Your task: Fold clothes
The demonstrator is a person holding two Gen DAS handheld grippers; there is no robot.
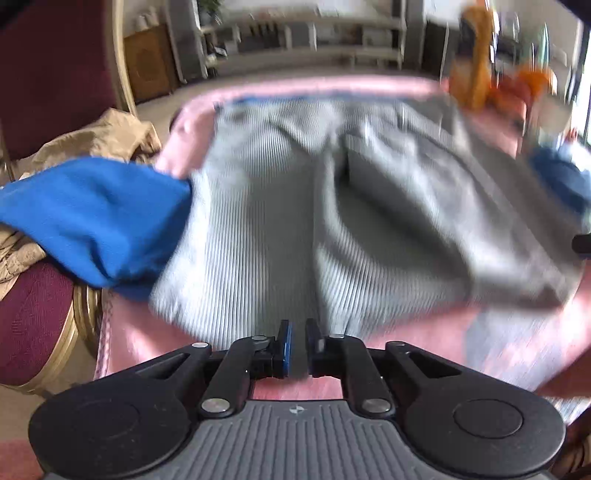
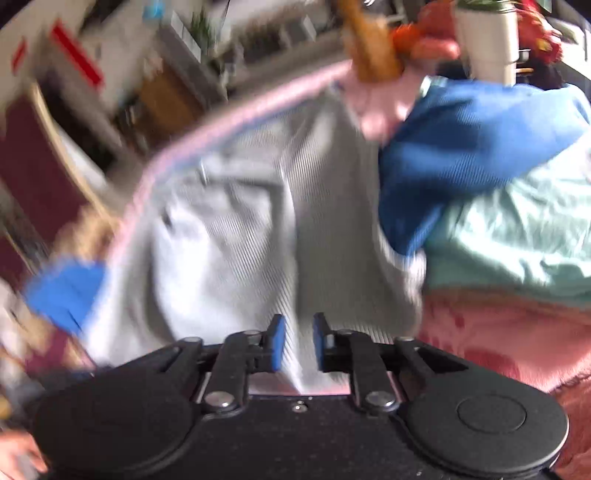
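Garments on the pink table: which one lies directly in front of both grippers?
The grey ribbed garment, spread flat on the pink cover. The blue garment and the mint-green one are bunched at its sides.

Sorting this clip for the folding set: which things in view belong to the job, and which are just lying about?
Part of the job:
grey ribbed garment
blue garment
mint green garment
pink cloth they lie on

Lying about:
maroon chair
tan fabric
white plant pot
shelves
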